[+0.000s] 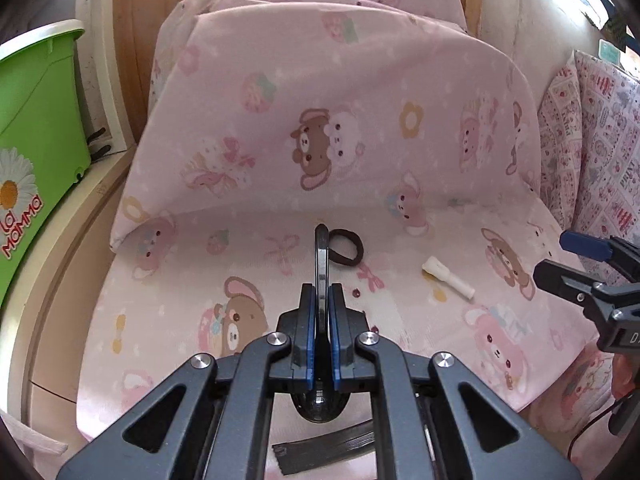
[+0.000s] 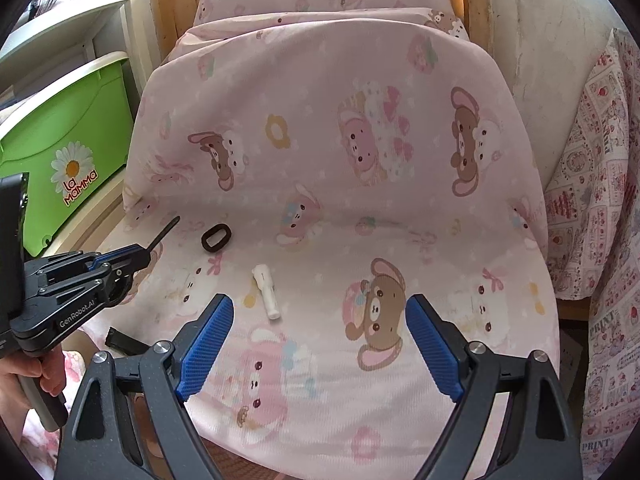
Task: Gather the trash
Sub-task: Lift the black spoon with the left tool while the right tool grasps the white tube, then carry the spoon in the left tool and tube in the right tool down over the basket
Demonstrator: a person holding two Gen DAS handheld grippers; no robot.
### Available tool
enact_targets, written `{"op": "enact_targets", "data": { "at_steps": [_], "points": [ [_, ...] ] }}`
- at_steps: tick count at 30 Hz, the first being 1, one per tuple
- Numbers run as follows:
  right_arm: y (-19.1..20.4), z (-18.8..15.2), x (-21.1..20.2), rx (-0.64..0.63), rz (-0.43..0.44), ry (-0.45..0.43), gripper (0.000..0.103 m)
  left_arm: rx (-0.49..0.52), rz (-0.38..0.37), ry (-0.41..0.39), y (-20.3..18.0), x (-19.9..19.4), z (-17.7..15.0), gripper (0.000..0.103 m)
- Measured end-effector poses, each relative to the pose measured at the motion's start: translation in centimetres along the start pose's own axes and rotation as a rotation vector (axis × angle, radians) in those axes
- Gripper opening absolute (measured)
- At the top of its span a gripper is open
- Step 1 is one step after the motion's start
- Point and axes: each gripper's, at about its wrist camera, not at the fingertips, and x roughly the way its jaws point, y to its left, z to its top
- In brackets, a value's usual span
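Surface: a chair seat w/ upright back, both under a pink sheet printed w/ bears, rabbits, strawberries. A second pink cushion stands behind the backrest, wooden frame at both sides. Left: green plastic bin w/ daisy sticker, pale rim, sitting on a cream ledge; white shelving above it in right wrist view. Right: whitish wall, patterned fabric hanging beside the seat.

On the seat: dark hair tie near the seat/back crease, left of centre. White plastic piece, short tube w/ wider end, lies flat mid-seat, apart from the hair tie. Seat right half bare cloth, open room there. Seat front edge drops off below the claws.

Left claw: pressed together, pinching a thin dark flat strip that sticks out past the fingertips, its tip near the hair tie; it hangs above the cloth at the seat's left side. Right claw: spread wide, nothing between the blue pads, over the seat front; white piece just ahead of its left finger.

Hard to tell: what the strip is; a dark ribbed scrap under the left claw, partly hidden by it. A hand on the left handle is cut off at frame edge.
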Motion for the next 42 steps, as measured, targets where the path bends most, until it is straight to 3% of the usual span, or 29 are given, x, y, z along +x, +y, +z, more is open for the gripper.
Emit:
{"op": "enact_targets", "data": {
  "at_steps": [2, 4, 8, 10, 13, 17, 24, 25, 27, 34, 42],
  "points": [
    [0.4, 0.3, 0.7, 0.015, 0.012, 0.01, 0.089, -0.014, 0.042, -0.02, 0.4, -0.8, -0.1, 0.006],
    [0.8, 0.6, 1.6, 0.03, 0.036, 0.023, 0.087, -0.055, 0.025, -0.026, 1.1, -1.3, -0.2, 0.006],
    [2.6, 1.1, 4.2, -0.023, 0.076, 0.084, 0.072, -0.049, 0.086, -0.053, 1.5, -1.9, -0.1, 0.006],
    [3.6, 0.9, 5.4, -0.066, 0.064, 0.106, 0.066, -0.048, 0.114, -0.058, 1.6, -2.2, -0.1, 0.006],
    [4.7, 0.3, 6.7, -0.126, 0.011, 0.14, 0.055, -0.112, 0.088, -0.041, 2.8, -2.3, -0.3, 0.006],
    [5.9, -0.4, 7.8, -0.196, -0.047, 0.166, 0.042, -0.137, 0.112, -0.044, 3.9, -2.5, -0.5, 0.006],
    [6.3, -0.4, 8.1, -0.181, -0.021, 0.167, 0.033, -0.171, 0.116, -0.045, 4.9, -3.1, -0.8, 0.006],
    [6.0, -0.3, 8.0, -0.168, -0.011, 0.17, 0.029, -0.166, 0.123, -0.05, 4.8, -3.2, -0.8, 0.006],
    [5.6, -0.3, 8.0, -0.143, -0.016, 0.168, 0.011, -0.151, 0.137, -0.061, 4.6, -3.4, -0.8, 0.006],
    [5.0, 0.2, 6.0, -0.085, -0.041, 0.061, 0.01, -0.162, 0.132, -0.147, 4.5, -5.3, -0.7, 0.006],
    [4.7, 0.2, 4.4, -0.024, -0.029, 0.02, 0.01, -0.132, 0.167, -0.154, 4.3, -5.7, -0.8, 0.006]
  ]
}}
